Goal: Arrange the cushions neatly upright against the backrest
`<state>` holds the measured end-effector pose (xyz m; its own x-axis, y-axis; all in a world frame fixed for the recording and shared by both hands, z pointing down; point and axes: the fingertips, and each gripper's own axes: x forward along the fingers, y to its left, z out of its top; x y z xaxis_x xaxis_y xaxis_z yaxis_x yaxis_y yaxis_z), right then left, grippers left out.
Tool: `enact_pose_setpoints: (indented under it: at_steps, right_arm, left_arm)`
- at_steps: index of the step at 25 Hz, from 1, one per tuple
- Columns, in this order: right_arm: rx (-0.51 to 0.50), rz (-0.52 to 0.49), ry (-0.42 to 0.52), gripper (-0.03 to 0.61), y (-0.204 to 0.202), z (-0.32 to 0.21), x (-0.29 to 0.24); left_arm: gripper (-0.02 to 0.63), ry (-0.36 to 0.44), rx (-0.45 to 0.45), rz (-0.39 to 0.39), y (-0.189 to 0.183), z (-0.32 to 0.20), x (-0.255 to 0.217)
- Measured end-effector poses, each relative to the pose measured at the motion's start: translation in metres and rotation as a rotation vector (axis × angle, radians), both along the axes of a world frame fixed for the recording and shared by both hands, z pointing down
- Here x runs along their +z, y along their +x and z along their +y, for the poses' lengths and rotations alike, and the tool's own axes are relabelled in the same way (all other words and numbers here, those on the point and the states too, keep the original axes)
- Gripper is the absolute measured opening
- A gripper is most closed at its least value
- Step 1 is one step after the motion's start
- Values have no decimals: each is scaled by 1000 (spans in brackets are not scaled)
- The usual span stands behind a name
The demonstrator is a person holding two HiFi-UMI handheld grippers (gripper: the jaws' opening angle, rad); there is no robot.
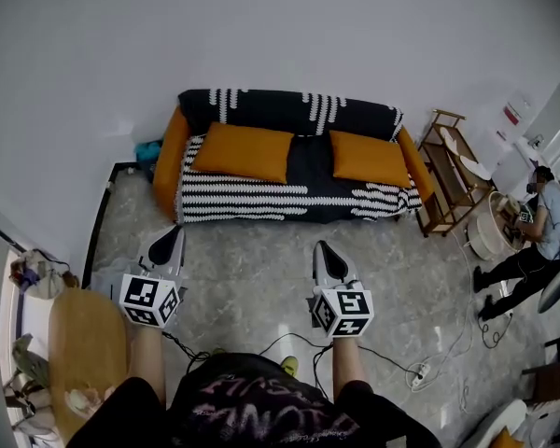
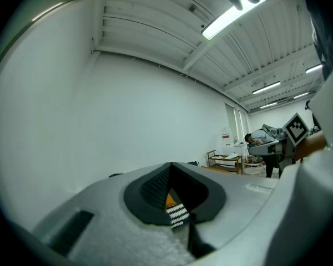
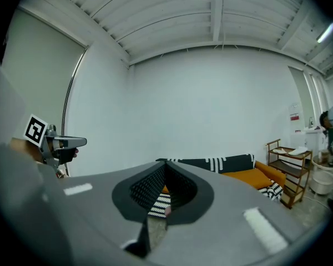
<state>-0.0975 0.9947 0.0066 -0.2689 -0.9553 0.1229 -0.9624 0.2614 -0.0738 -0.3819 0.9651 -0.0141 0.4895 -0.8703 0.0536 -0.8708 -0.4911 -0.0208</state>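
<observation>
An orange sofa [image 1: 171, 152] under a black-and-white striped throw stands against the far wall. Two orange cushions rest on it: the left cushion [image 1: 243, 150] and the right cushion [image 1: 369, 157] both lean low, sloping back toward the black backrest [image 1: 289, 110]. My left gripper [image 1: 173, 234] and right gripper [image 1: 322, 248] are both shut and empty, held over the floor well short of the sofa. In the right gripper view the shut gripper [image 3: 165, 168] points at the sofa, with the right cushion [image 3: 250, 177] beyond. The left gripper view shows its shut gripper [image 2: 171, 166] and a sliver of the striped throw [image 2: 177, 214].
A wooden shelf rack [image 1: 445, 171] stands right of the sofa, with a round white basket [image 1: 493, 227] and a person [image 1: 532, 241] beyond it. Cables and a power strip [image 1: 420, 373] lie on the floor at right. A wooden table [image 1: 84, 343] is at my left.
</observation>
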Motion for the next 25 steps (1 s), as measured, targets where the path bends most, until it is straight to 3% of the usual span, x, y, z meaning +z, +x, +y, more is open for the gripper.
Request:
enact_pose_setpoints:
  at_steps: [6, 19, 25]
  right_arm:
    - [7, -8, -23, 11, -16, -6, 1]
    - [7, 11, -27, 11, -89, 5, 9]
    - [23, 2, -36, 11, -92, 6, 10]
  left_arm:
    - [2, -2, -4, 8, -20, -4, -2]
    - [2, -20, 23, 27, -84, 4, 8]
    - [2, -34, 34, 32, -89, 2, 14]
